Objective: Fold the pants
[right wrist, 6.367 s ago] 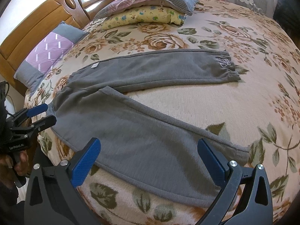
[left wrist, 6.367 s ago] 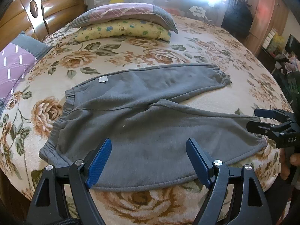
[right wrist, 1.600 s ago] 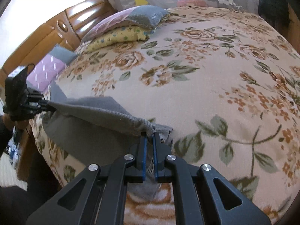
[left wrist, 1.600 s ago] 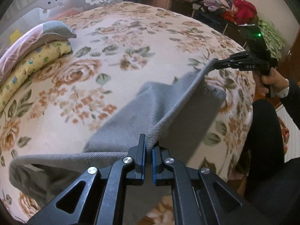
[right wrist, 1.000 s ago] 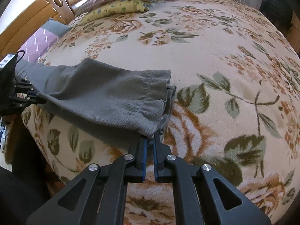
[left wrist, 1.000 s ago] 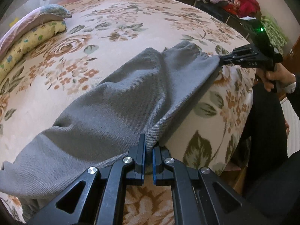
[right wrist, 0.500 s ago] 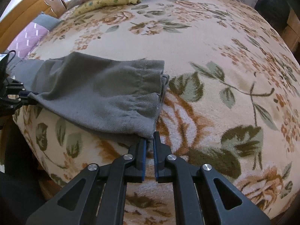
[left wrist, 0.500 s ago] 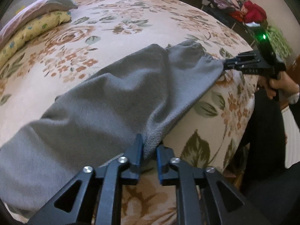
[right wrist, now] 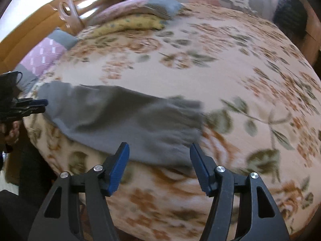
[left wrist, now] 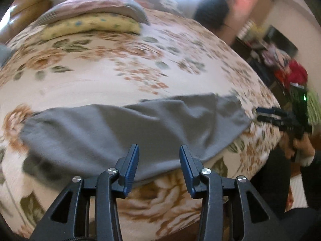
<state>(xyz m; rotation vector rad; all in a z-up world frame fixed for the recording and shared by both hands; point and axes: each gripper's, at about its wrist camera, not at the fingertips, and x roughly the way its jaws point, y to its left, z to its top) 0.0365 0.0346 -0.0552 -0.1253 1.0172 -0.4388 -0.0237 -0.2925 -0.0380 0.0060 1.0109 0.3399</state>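
While tilted downward, both claws (left wrist: 158, 166) (right wrist: 159, 165) are opening, empty, above the folded pants (left wrist: 130, 128).

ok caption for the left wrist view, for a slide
Left gripper opening above grey pants laid on a floral bed.

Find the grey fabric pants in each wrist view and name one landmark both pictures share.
Left wrist view: grey fabric pants lie across the middle, just beyond the gripper.
Right wrist view: the pants lie left of centre, reaching the bed's left edge.
Shared landmark: the yellow patterned pillow at the far end.
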